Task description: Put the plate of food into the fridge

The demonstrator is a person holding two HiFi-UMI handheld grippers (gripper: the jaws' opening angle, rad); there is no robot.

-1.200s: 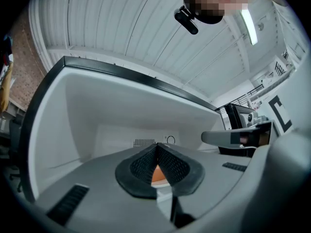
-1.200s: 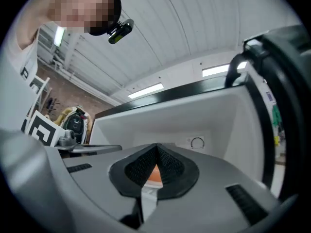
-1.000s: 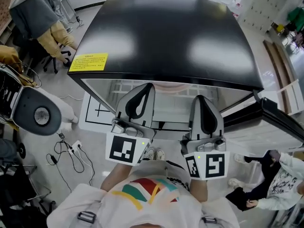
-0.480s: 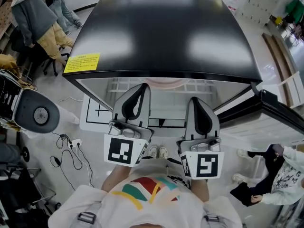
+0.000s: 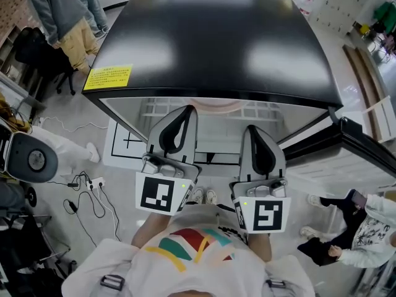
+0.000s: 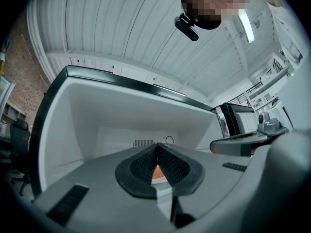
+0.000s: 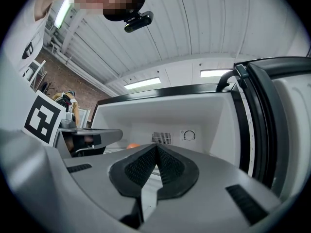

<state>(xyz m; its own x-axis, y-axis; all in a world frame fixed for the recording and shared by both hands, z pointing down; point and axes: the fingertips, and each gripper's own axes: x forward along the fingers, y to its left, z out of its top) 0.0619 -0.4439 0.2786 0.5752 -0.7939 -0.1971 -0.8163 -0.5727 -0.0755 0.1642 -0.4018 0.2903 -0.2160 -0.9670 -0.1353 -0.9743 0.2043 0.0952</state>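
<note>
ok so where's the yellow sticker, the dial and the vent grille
yellow sticker [image 5: 107, 77]: head view, middle of its printed face
dial [image 7: 189, 135]: right gripper view, centre of the round knob
vent grille [image 7: 161, 138]: right gripper view, middle of the slats

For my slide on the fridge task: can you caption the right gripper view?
Right tool, jaws shut on nothing, aimed into the open white fridge with vent and dial on its back wall.

One fridge [image 5: 216, 42], two grippers [image 5: 189, 110] [image 5: 252, 130], perhaps one plate [image 5: 213, 106]

Loose cables [image 5: 93, 197] on the floor [image 5: 117, 218], left; grey-hooded bystander [image 5: 59, 11] upper left; person in white top [image 5: 371, 228] lower right
</note>
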